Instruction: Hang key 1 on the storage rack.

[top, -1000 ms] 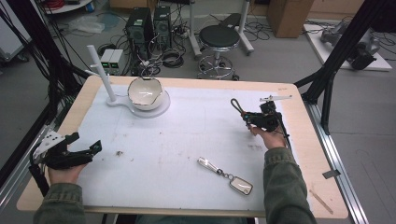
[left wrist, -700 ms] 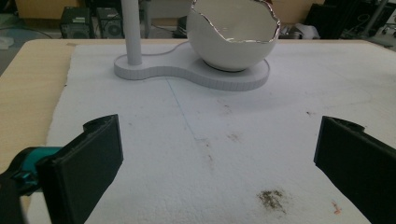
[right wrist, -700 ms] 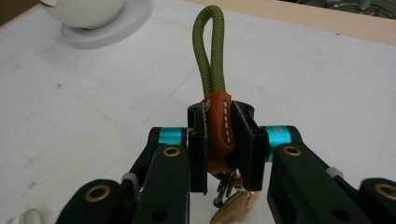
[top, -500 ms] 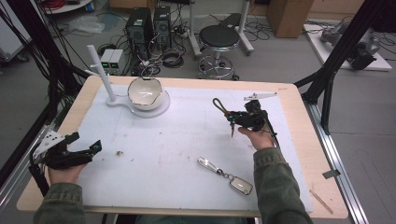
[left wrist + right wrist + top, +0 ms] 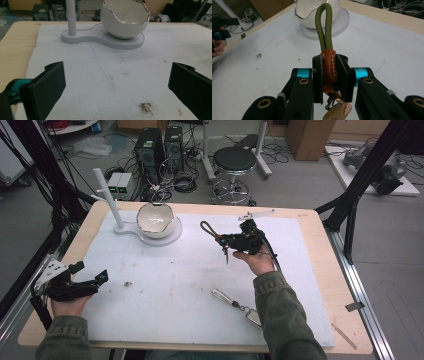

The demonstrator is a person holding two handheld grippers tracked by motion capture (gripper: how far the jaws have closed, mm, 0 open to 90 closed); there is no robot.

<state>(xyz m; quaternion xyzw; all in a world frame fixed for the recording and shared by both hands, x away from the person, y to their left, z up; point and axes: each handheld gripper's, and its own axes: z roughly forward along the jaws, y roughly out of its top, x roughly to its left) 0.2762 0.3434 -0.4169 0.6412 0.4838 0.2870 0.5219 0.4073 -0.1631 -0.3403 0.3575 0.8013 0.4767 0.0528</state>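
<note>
right gripper (image 5: 329,75) has its fingers clamped on the keychain's (image 5: 325,37) leather tab, mid-frame above the desk (image 5: 310,220); I'd carry it level to the bowl (image 5: 155,219) at upper left; left gripper (image 5: 115,82) idles wide open, empty

Counted: one white eggshell-shaped ceramic bowl (image 5: 156,219), one white post stand (image 5: 111,200), two keyrings: green-looped leather (image 5: 327,62), metal-fobbed (image 5: 235,304).
</note>
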